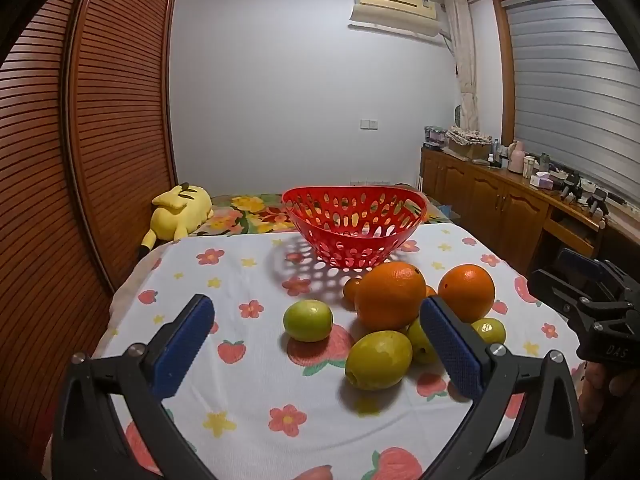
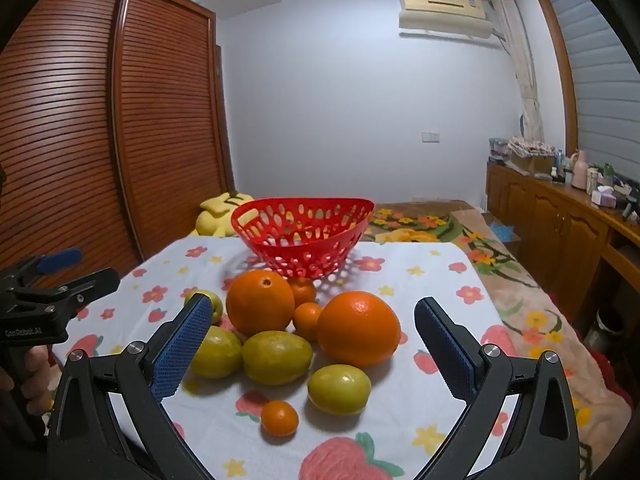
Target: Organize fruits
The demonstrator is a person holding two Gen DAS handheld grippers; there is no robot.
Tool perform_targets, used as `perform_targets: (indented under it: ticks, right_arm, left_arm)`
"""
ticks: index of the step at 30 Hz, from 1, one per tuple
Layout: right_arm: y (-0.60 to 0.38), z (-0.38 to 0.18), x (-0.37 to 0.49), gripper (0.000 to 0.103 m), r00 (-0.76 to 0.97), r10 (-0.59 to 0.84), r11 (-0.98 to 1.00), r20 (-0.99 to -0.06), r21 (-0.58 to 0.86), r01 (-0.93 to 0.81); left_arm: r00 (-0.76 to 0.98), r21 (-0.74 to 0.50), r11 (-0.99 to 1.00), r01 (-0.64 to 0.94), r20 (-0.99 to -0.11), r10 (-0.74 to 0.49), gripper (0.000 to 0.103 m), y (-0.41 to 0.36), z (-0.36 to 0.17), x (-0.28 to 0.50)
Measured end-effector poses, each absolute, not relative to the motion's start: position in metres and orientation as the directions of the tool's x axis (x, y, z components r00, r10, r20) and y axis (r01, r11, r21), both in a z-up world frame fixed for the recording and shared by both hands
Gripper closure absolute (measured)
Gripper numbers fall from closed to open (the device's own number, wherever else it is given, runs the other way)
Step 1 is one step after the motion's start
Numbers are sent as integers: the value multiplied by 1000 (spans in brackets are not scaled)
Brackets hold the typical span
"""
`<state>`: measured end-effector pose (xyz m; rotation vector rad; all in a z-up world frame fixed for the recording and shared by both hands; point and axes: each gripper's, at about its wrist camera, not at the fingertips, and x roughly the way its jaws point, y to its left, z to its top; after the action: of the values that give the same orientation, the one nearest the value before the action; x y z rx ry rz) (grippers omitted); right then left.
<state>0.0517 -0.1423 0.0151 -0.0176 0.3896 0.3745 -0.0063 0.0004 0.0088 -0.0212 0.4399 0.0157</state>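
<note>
An empty red perforated basket [image 1: 354, 236] [image 2: 302, 234] stands at the far side of the table. In front of it lies a cluster of fruit: two large oranges [image 1: 390, 296] [image 2: 358, 328], several green fruits [image 1: 308, 320] [image 2: 277, 356] and small tangerines [image 2: 280, 417]. My left gripper [image 1: 316, 344] hovers open above the cloth, near a green fruit [image 1: 378, 360], holding nothing. My right gripper [image 2: 314, 350] is open too, with the fruit pile ahead of its blue pads [image 2: 182, 350]. Each gripper shows at the edge of the other's view.
The table wears a white cloth with flowers and strawberries [image 1: 240, 400]. Behind it lie a bed with a floral cover [image 2: 440, 224] and a yellow plush toy [image 1: 180, 210]. A wooden louvred wardrobe [image 1: 100, 120] is left, a cluttered sideboard [image 1: 500, 196] right.
</note>
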Motion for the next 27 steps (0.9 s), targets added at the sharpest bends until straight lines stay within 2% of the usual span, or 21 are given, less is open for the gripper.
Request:
perform_targets:
  ticks: [27]
  right_arm:
    - [-139,17,45,0,857,355,931,-374,55,-362]
  left_arm:
    - [906,-18,1000,-18,-424,9,0,-2,9,-7]
